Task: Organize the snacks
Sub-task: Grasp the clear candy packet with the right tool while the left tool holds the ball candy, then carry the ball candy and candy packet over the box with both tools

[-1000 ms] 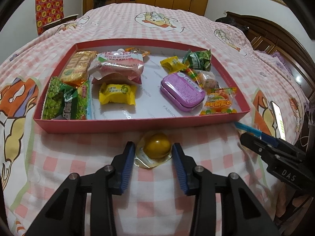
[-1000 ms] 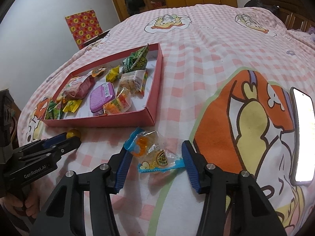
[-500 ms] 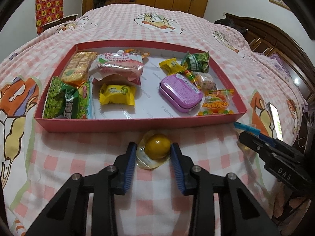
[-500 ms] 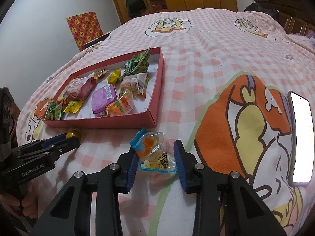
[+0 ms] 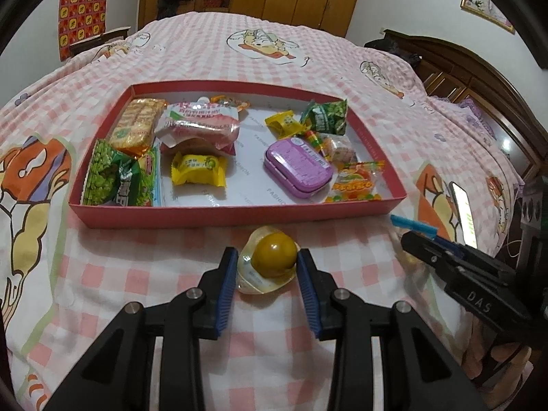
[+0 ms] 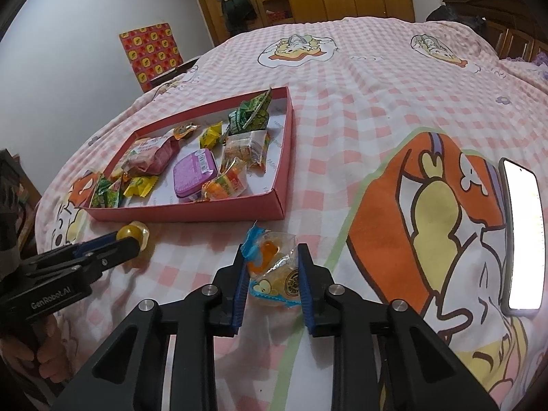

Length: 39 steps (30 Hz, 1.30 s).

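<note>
Blue-padded left hand-held gripper (image 5: pixel 267 262): pads pressed to both sides of jelly cup (image 5: pixel 270 262), on bed (image 5: pixel 137 260) just before red tray (image 5: pixel 239 210) | right hand-held gripper (image 6: pixel 272 274): narrowed, clamping clear candy bag (image 6: pixel 274 267), on bed right of tray

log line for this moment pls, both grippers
left gripper: shut on jelly cup | right gripper: shut on candy bag | both on bed before red tray

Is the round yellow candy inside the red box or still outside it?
Outside. The yellow candy lies on the blanket in front of the red box, between the left gripper fingers.
</note>
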Each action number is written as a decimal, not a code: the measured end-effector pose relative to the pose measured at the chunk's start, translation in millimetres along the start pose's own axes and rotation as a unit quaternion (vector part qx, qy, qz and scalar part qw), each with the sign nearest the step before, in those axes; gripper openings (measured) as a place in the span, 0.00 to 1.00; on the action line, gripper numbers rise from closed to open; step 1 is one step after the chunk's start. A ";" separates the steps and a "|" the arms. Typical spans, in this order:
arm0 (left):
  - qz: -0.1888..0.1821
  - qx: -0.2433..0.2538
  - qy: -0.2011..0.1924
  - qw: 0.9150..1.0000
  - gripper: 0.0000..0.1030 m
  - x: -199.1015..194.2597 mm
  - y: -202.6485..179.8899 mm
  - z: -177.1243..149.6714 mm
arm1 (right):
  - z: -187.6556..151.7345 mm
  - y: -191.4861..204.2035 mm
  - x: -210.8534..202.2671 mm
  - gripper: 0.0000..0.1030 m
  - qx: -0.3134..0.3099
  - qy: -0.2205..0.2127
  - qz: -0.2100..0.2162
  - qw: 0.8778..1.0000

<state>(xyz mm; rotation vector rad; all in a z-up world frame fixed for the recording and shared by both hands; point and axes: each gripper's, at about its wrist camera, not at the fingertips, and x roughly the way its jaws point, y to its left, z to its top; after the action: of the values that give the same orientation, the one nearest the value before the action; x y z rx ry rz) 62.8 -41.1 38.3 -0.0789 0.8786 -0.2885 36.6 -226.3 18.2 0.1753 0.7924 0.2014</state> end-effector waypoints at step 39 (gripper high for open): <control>0.001 0.003 -0.048 0.999 0.36 -8.2 3.0 50.0 | 45.9 40.7 -6.5 0.25 -0.020 -0.022 0.048 0.998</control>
<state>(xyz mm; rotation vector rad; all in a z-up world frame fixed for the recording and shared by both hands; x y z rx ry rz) 96.9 -38.4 75.8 -0.0847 0.7822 -0.2829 60.5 -192.3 63.8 0.1807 0.7353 0.3034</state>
